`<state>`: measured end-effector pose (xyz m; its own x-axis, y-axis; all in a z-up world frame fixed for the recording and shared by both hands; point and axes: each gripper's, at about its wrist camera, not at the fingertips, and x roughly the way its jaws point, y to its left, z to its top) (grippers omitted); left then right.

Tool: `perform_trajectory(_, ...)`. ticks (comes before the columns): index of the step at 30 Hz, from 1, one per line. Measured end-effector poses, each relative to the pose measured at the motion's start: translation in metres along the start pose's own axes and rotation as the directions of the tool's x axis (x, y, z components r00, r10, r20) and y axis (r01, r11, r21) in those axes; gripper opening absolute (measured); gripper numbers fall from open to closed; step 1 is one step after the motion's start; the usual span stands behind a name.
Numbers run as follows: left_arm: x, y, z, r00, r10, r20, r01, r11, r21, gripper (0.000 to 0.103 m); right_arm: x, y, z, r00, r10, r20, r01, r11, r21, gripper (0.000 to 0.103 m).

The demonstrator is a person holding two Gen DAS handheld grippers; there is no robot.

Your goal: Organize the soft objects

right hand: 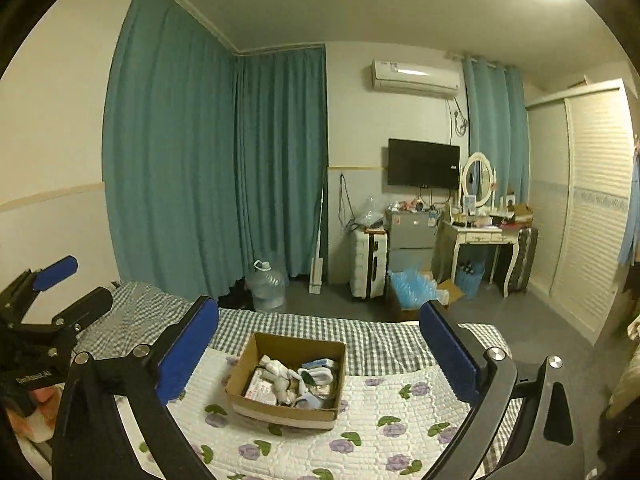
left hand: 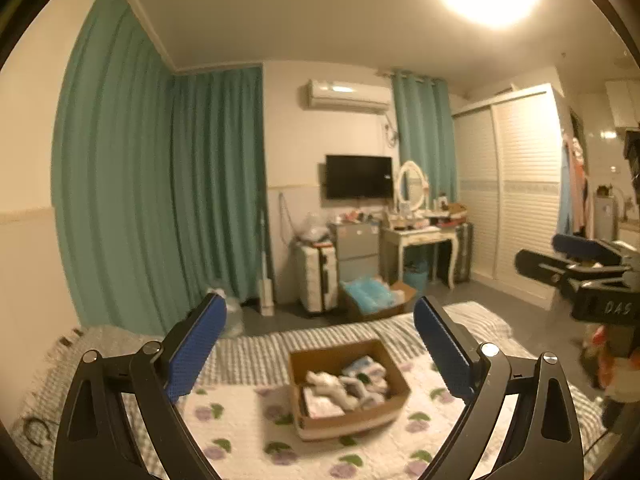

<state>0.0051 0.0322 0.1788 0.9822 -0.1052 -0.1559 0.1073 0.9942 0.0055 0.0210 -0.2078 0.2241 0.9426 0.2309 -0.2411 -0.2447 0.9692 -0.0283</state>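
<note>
Teal curtains [right hand: 180, 168] close off the far walls of a bedroom, and the bed [right hand: 380, 432] below carries a floral quilt over a checked blanket. On the quilt, toward the bed's foot edge, sits an open cardboard box [right hand: 286, 378] already heaped with pale soft objects [right hand: 280, 376]. Both tools hang above it, empty: the left hand-held gripper [left hand: 320, 344] and the right hand-held gripper [right hand: 320, 344] each have their jaws spread wide, nothing between the pads. The likely trouble is the soft mattress: pressing down into the heap could tip the box or drag neighbouring pieces over its wall. Two tools converging on one small box might also collide. Beyond the foot edge, a water jug [right hand: 266, 286], a suitcase [right hand: 368, 262] and a dressing table [right hand: 478, 240] stand well apart, obstructing nothing.
</note>
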Motion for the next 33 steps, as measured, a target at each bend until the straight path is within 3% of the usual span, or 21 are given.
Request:
perform_trajectory(3,0.001,-0.004,-0.019,1.0,-0.018,-0.012,0.018,1.0,-0.011,0.097,0.002,0.001,-0.024,1.0,0.023,0.004,-0.023,1.0,-0.005,0.101)
perform_trajectory(8,0.015,-0.013,-0.07,1.0,0.017,-0.021,-0.018,0.999,-0.035,0.097,0.026,0.001,-0.081,0.998,0.057,0.008,-0.057,0.998,0.021,0.101)
perform_trajectory(11,0.03,-0.019,-0.099,0.999,0.012,-0.047,-0.014,0.999,-0.048,0.097,0.054,-0.001,-0.114,0.996,0.074,-0.05,-0.073,0.997,0.03,0.101)
perform_trajectory(16,0.048,-0.022,-0.136,0.994,0.073,-0.076,-0.073,0.997,-0.001,0.097,0.088,-0.012,-0.159,0.99,0.081,-0.115,-0.078,0.996,0.033,0.101)
perform_trajectory(23,0.063,-0.007,-0.166,0.985,0.108,-0.131,-0.112,0.993,-0.025,0.097,0.115,-0.02,-0.189,0.981,0.079,-0.177,-0.073,0.997,0.038,0.101)
perform_trajectory(33,0.07,-0.008,-0.18,0.98,0.087,-0.181,-0.095,0.995,-0.034,0.097,0.117,-0.011,-0.189,0.98,0.072,-0.188,-0.069,0.997,0.022,0.101)
